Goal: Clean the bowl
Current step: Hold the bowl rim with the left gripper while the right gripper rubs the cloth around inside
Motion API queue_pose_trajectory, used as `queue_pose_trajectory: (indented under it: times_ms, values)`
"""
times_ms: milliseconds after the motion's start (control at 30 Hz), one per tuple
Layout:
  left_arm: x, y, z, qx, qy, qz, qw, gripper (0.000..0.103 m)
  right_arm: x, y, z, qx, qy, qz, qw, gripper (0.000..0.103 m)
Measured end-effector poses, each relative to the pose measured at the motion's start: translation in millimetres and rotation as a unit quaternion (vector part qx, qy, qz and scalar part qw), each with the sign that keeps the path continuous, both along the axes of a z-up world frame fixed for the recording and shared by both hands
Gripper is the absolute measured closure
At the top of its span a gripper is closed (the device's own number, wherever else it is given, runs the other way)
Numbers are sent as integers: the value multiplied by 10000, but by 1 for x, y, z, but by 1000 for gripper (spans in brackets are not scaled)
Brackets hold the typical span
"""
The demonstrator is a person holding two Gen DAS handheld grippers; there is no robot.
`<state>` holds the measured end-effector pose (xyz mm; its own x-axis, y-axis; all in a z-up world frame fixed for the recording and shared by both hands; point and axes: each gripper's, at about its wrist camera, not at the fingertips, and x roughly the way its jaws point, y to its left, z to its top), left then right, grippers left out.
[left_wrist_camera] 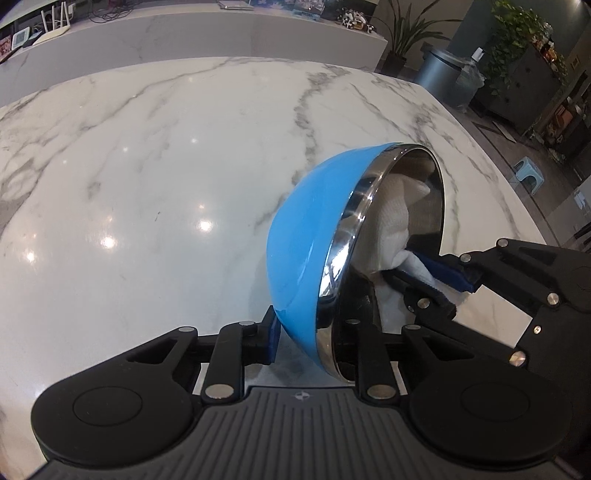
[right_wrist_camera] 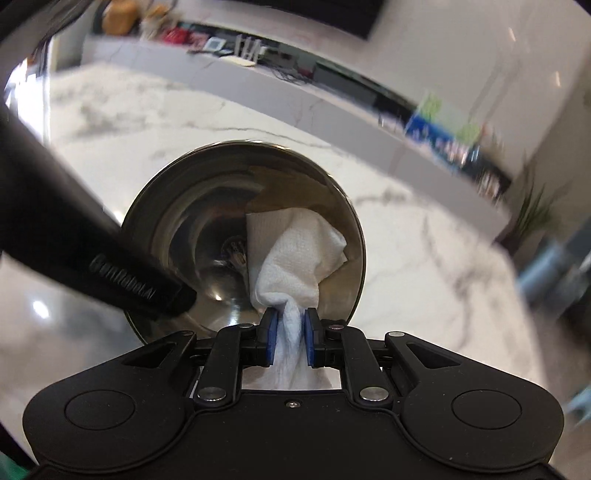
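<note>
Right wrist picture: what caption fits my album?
Right gripper pushes a white paper towel inside the shiny bowl.

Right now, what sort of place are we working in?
Probably a home kitchen or open living area: a white marble island countertop, a second counter behind it cluttered with small items, and potted plants beside a bin.
</note>
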<state>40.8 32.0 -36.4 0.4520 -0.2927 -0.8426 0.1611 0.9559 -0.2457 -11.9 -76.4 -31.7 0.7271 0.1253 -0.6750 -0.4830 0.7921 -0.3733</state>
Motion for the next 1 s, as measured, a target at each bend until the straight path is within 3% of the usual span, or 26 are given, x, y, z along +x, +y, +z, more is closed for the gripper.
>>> queue_pose_trajectory:
  times_ms: [167, 367, 800, 1000]
  values:
    - [-1, 0, 0, -5, -45, 34, 10000, 82, 9, -13, 5, 577, 314, -248, 9975, 91]
    - [-1, -1, -1, -129, -63, 103, 9998, 75, 22, -32, 6, 1379, 868, -621, 9847, 91]
    - [0, 0, -8, -329, -40, 427, 9985, 72, 39, -64, 3, 2790, 1806, -1246, 9349, 91]
    - [-1, -8, -3, -95, -106, 156, 9998, 81, 38, -57, 8, 2524, 1639, -1106, 9472, 92]
